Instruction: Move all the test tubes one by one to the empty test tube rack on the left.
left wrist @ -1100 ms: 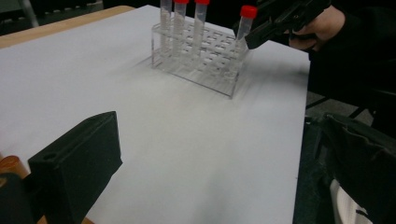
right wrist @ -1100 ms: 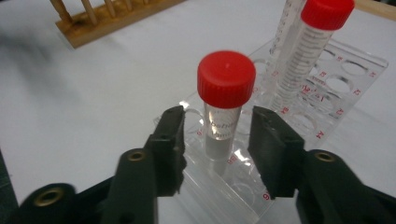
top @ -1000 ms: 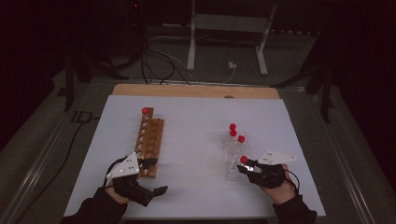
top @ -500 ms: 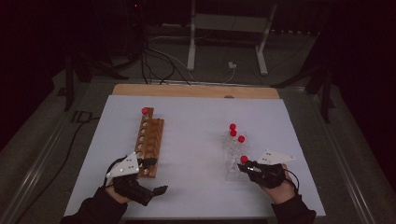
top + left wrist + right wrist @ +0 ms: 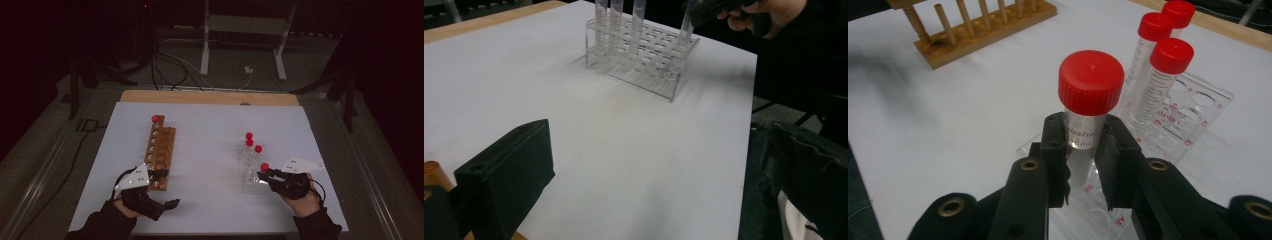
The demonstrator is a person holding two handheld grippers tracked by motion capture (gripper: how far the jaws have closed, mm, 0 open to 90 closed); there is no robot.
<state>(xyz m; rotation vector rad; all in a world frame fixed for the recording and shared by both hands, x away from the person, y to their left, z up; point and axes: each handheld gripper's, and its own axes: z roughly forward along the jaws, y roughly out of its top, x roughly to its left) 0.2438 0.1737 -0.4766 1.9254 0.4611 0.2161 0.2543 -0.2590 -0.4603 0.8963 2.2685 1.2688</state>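
White tabletop (image 5: pixel 210 150); right tool (image 5: pixel 1083 150) clamping red-capped tube (image 5: pixel 1088 107), left tool (image 5: pixel 162 187) spread, low.

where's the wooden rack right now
In the high view the wooden rack lies on the table's left half, its near end beside the left gripper.

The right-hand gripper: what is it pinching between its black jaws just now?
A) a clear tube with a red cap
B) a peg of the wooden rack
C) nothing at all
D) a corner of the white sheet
A: in the right gripper view the right gripper has its jaws closed on either side of the red-capped tube, just under the cap, over the clear plastic rack.
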